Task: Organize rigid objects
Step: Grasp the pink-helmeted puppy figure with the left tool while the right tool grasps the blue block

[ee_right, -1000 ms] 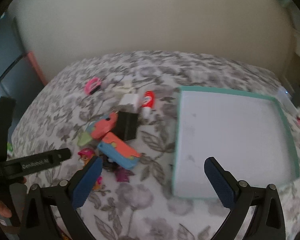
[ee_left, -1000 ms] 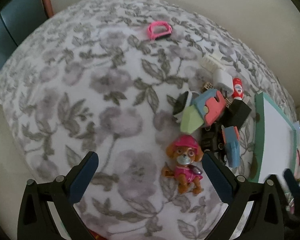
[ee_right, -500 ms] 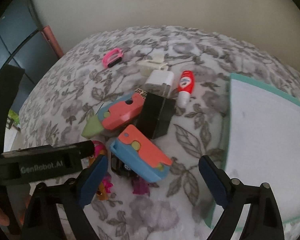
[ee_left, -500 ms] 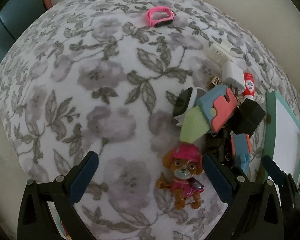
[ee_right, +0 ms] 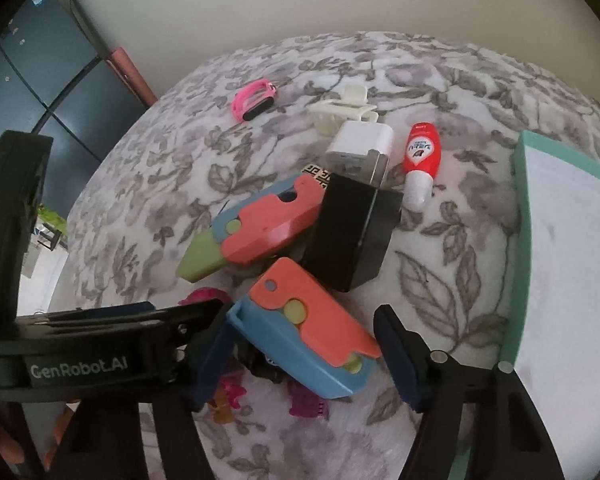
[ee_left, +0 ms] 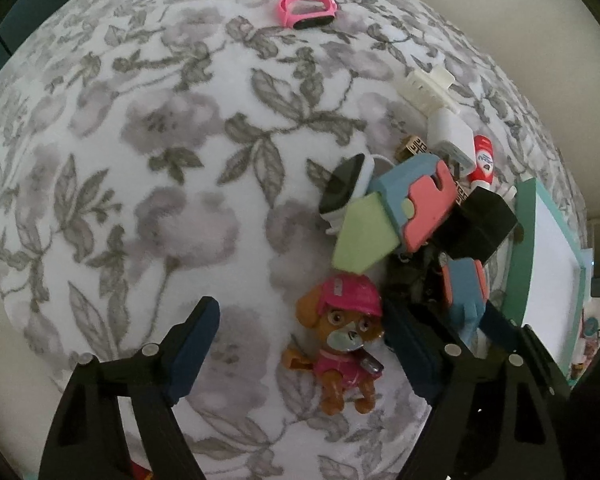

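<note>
the blue and orange plastic folding toy (ee_right: pixel 306 334) lies low in the frame, atop the toy pile, bracketed by the right gripper (ee_right: pixel 306 356), jaws apart, likely for a lift into the teal-rimmed white tray (ee_right: pixel 518 240). the left gripper (ee_left: pixel 300 354), also spread, straddles the pink-hatted puppy figurine (ee_left: pixel 342 350).

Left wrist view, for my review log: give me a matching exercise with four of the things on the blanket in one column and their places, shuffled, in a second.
Things:
1. pink band
2. dog figure
3. tray
4. black box

Places:
A. between the left gripper's open fingers
B. far right edge of the blanket
C. alone at the far side
D. in the pile, by the red tube

Pairs: 1-C, 2-A, 3-B, 4-D
</note>
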